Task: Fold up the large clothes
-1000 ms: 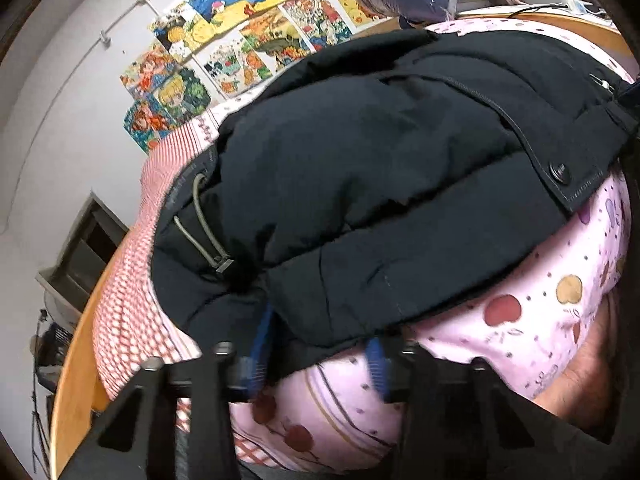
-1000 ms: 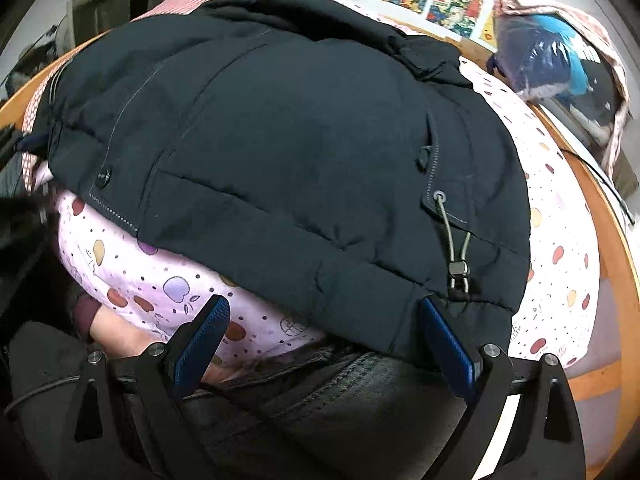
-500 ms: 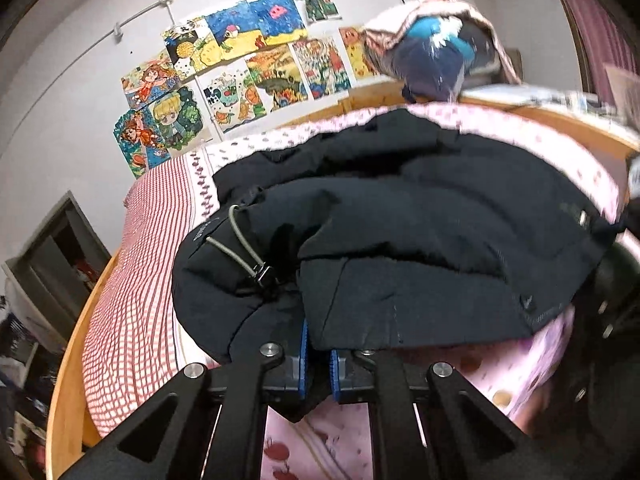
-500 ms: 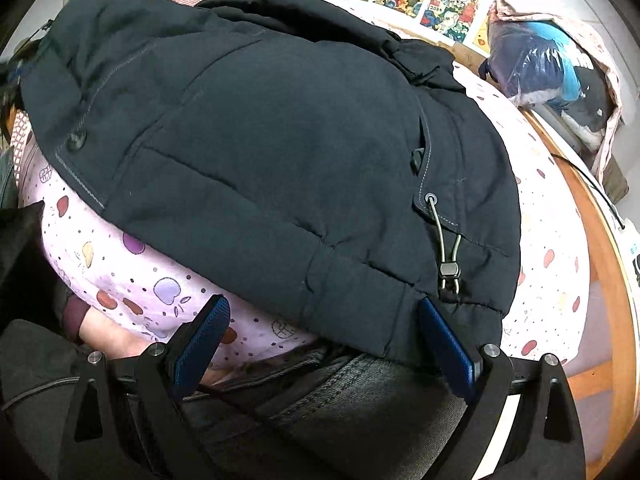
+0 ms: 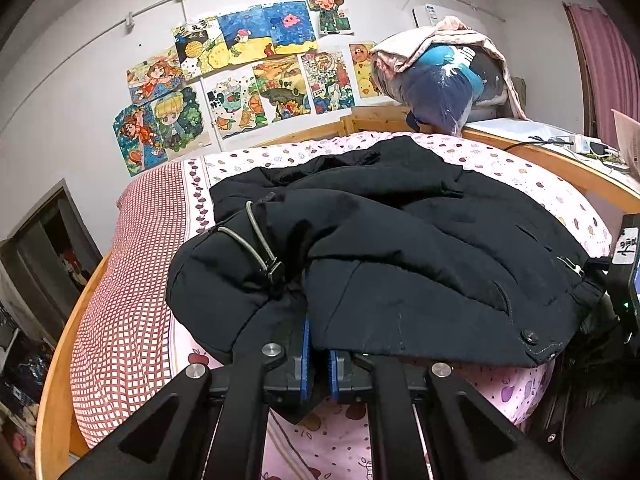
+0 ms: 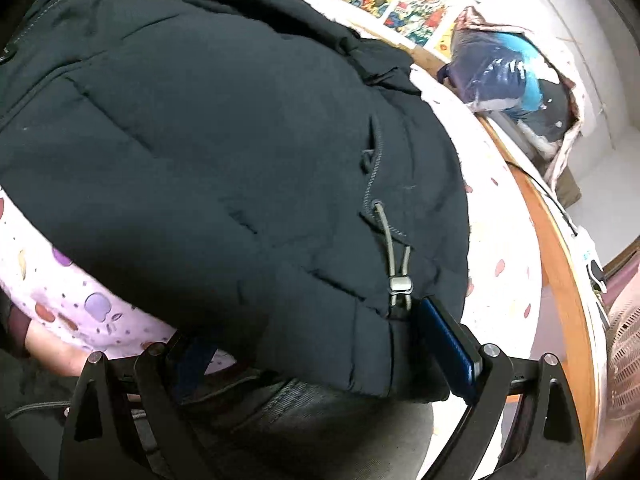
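A bulky black padded jacket (image 5: pixel 400 248) lies spread across the bed's pink sheet with the fruit print (image 5: pixel 520 176), inside the curved wooden bed frame (image 5: pixel 60 360). The left hand-held gripper (image 5: pixel 318 364) is clamped on the jacket's near hem: its blue pads (image 5: pixel 306 356) stand almost together with a fold of black fabric pinched between them. A second ago those pads stood well apart at either side of the hem; they came together early in that second and have held there since. The view from that side has also risen, so more of the wall with its colourful drawings (image 5: pixel 240 80) and the red-and-white checked blanket (image 5: pixel 132 280) now shows, and the hem is drawn up into a bunch by the grey elastic drawcord with its toggle (image 5: pixel 260 244).

The right hand-held gripper (image 6: pixel 320 356) stands wide apart, as it did before. Its right blue pad (image 6: pixel 448 344) sits just beside the jacket's other hem corner, close to a second grey drawcord toggle (image 6: pixel 400 284), while the left pad is dim under the hanging edge of fabric; I cannot tell whether either pad touches the cloth. From this side the jacket now fills more of the view, and its far left edge is lifted higher than a second ago. A blue bundle wrapped in clear plastic (image 6: pixel 504 76) rests beyond the bed's far corner.
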Demonstrator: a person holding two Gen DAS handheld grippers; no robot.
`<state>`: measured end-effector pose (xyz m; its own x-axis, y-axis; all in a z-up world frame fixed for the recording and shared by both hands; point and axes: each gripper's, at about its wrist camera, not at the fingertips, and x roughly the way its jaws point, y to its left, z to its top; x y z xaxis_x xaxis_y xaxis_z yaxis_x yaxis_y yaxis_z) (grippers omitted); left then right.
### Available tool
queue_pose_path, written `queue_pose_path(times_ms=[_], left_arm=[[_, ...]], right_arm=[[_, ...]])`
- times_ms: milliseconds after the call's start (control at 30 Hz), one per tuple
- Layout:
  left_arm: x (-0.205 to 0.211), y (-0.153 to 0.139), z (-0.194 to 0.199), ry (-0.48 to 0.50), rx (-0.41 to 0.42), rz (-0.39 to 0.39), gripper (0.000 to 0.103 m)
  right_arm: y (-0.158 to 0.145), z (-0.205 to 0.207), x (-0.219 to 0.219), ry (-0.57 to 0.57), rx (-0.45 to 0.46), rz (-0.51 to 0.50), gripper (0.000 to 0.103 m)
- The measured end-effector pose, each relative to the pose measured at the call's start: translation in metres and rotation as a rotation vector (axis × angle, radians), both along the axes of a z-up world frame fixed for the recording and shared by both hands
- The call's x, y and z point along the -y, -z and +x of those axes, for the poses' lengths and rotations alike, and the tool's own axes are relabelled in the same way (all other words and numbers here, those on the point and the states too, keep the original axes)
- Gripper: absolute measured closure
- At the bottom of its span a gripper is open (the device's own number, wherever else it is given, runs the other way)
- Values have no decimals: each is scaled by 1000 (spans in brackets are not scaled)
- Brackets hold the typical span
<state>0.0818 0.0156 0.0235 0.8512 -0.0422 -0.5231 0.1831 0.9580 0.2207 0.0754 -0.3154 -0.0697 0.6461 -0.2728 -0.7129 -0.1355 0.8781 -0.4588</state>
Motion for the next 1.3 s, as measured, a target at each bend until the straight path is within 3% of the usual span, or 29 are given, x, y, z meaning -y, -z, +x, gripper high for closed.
queue_pose_path(times_ms=[100,167,300,400,533,633,833,1300], left_arm=[[-2,2,0,-8,-2,-12,96],[-2,4,-1,-13,-6,-21,96],[-2,11,-6,-26,-6,-12,96],[-5,15,-10,-38,-11,-27,96],[-8,17,-14,-52,-7,-51,96],[-11,8,-19,-60,28,-65,96],[-20,-14,-35,-103,121,-70,97],[-48,-55,-88,-150,252,-88,99]], right_arm=[[-5,-2,3,27,74,-29,19],[-9,-4,9,34,103,3,24],[-18,-5,19,24,161,63,48],[-20,-10,12,-16,197,48,68],[-22,-14,6,-30,236,12,82],[-39,-18,8,-18,311,57,86],[-76,-29,20,2,448,247,93],[-111,-91,4,-70,606,286,96]])
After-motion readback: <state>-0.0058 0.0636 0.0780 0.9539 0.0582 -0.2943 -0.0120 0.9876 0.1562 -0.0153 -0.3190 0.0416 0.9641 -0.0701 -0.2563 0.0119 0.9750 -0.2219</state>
